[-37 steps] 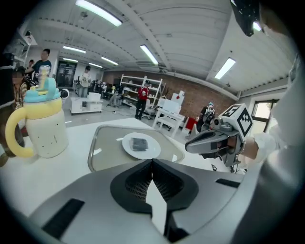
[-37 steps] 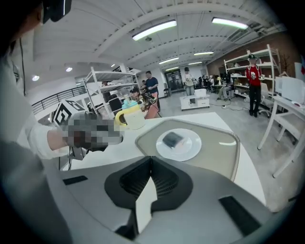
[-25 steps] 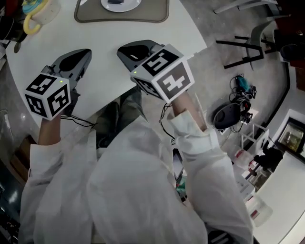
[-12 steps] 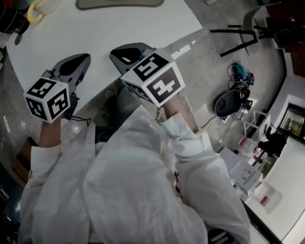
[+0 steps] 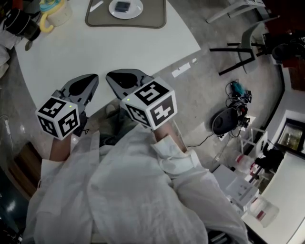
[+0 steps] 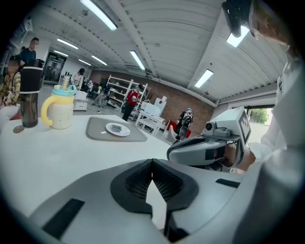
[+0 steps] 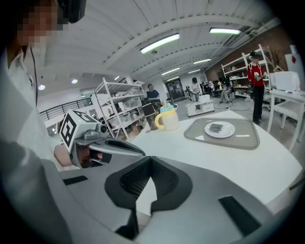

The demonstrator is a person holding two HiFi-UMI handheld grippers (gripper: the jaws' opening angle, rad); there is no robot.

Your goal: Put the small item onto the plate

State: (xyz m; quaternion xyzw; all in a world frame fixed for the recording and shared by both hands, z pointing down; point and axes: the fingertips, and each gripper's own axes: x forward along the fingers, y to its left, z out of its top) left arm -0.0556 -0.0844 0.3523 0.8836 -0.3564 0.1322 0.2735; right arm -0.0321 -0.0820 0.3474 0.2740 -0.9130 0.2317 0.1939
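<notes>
A small dark item (image 5: 123, 6) lies on a white plate (image 5: 136, 9) on a grey mat (image 5: 157, 19) at the far side of the white table. The plate (image 6: 125, 132) with the item (image 6: 116, 127) also shows in the left gripper view, and the plate (image 7: 229, 129) with the item (image 7: 216, 127) in the right gripper view. My left gripper (image 5: 94, 77) and right gripper (image 5: 110, 76) hover side by side over the table's near edge, well short of the mat. The left gripper (image 6: 152, 162) and the right gripper (image 7: 151, 158) are shut with nothing in them.
A cream mug with a yellow handle and blue lid (image 5: 52, 12) and a dark bottle (image 5: 21, 24) stand at the table's far left. A thin white piece (image 5: 96, 5) lies on the mat. Chairs (image 5: 252, 43) and cabled gear (image 5: 228, 119) sit on the floor to the right.
Both grippers have drawn back from the mat toward the table's near edge, still shut. The right gripper has rolled a little.
</notes>
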